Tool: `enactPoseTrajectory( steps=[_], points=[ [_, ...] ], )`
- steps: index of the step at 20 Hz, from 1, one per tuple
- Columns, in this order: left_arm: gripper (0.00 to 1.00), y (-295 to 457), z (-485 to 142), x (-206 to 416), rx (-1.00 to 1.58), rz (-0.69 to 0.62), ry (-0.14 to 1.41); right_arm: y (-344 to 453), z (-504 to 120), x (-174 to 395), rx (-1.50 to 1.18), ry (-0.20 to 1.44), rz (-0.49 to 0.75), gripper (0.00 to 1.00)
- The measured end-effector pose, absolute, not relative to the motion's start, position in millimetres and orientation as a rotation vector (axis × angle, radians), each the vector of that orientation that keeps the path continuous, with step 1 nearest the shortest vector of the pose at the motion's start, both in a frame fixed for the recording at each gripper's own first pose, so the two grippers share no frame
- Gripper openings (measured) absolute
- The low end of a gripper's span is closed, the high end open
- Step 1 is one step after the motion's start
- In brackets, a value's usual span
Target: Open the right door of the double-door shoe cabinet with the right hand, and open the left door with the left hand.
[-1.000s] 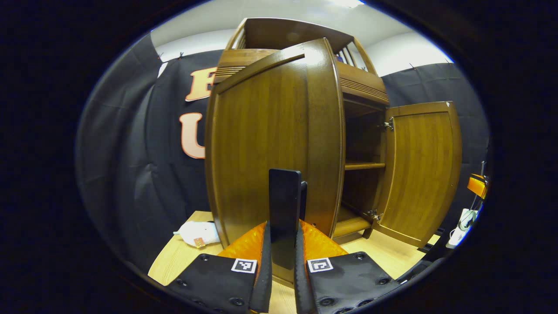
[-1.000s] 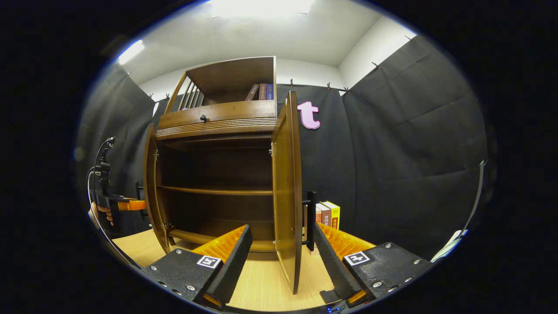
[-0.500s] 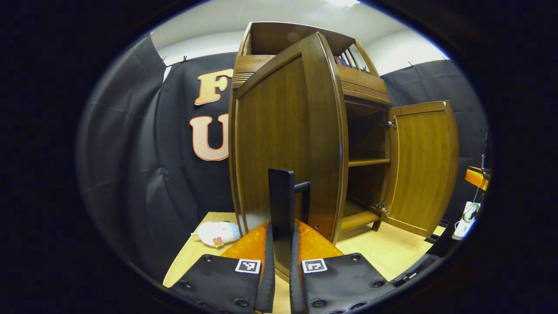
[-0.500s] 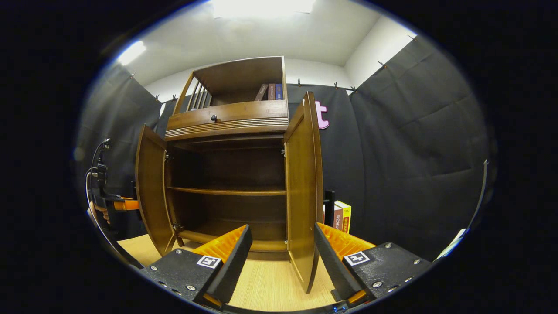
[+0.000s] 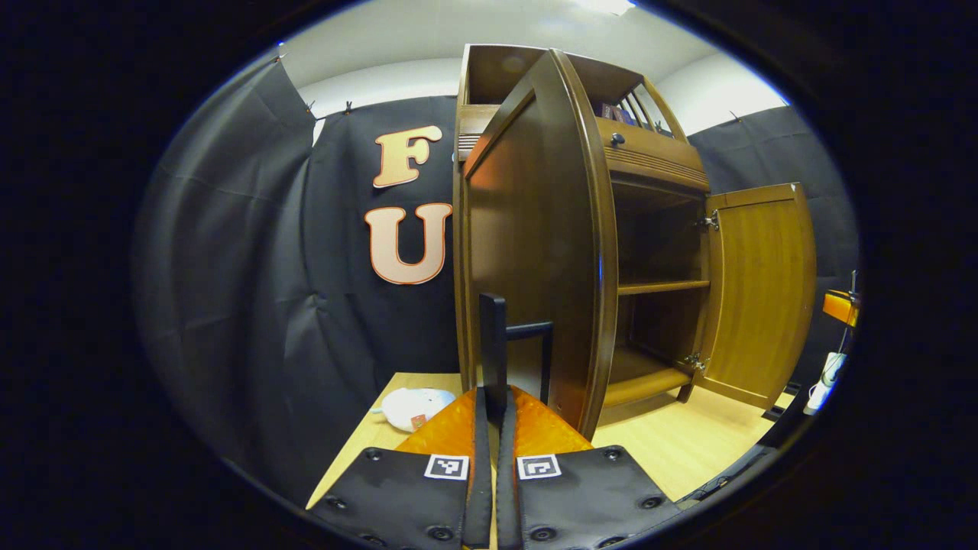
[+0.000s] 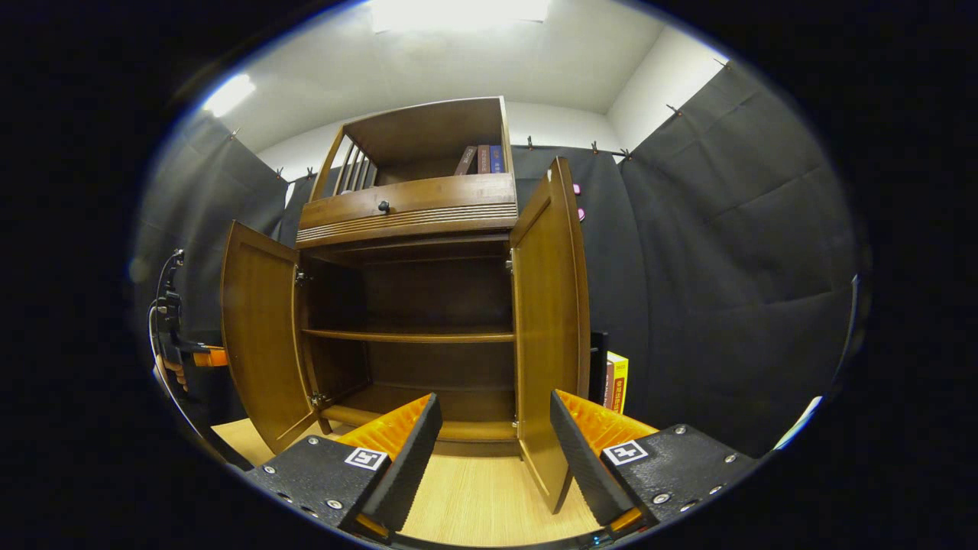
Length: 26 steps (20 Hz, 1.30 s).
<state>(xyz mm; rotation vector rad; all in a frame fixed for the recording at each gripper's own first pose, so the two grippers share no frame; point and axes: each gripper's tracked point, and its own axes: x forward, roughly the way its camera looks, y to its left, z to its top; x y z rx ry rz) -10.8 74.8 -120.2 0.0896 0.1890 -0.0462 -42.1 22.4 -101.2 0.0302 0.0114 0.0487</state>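
- Gripping the black handle (image 5: 495,347) of the left door (image 5: 535,244), your left gripper (image 5: 493,458) has its fingers pressed together on the bar, which stands upright between them.
- Note that the left door is swung wide; in the left gripper view you see its outer face nearly edge-on, with the shoe cabinet (image 5: 657,252) interior and its shelf (image 5: 661,287) beyond it.
- Check the right gripper view: the same left door (image 6: 260,336) stands open at the cabinet's left side, and the right door (image 6: 552,321) stands open at its right side.
- Observe that your right gripper (image 6: 493,443) holds nothing; its fingers are spread apart, with the lower edge of the right door between them and touching neither.
- Locate the shoe cabinet (image 6: 412,221) on the wooden surface (image 6: 466,504), near its back edge against the booth wall.
- Note the drawer knob (image 6: 383,206) above the doors and the books (image 6: 481,159) in the top compartment.
- Note the white soft toy (image 5: 412,406) lying on the surface (image 5: 680,443) at the cabinet's left, and the upright books (image 6: 615,380) behind the right door.
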Motion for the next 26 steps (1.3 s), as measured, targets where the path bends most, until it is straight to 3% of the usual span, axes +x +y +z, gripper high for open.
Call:
enactPoseTrajectory(
  steps=[4, 5, 8, 11, 18, 26],
  points=[
    [0.06, 91.3, -119.2, -12.2, 0.063, -0.053, 0.186, 37.2, -96.5, -40.4, 0.021, 0.006, 0.061, 0.87],
    [0.09, 93.0, -119.3, -12.7, 0.06, -0.06, 0.183, 38.8, -95.1, -41.9, 0.021, 0.004, 0.061, 0.87],
    [0.06, 102.9, -118.5, -12.6, 0.056, -0.072, 0.176, 43.8, -93.4, -40.9, 0.022, 0.003, 0.064, 0.87],
    [0.12, 118.0, -119.6, -11.9, 0.036, -0.068, 0.175, 48.7, -94.8, -39.0, 0.017, 0.006, 0.07, 0.87],
    [0.05, 143.4, -131.1, -20.3, -0.03, -0.041, 0.194, 67.0, -96.9, -31.4, 0.023, 0.017, 0.101, 0.87],
    [0.08, 173.2, -128.2, -57.4, -0.047, 0.051, 0.199, 77.7, -97.1, -25.8, 0.029, 0.031, 0.12, 0.87]
  ],
)
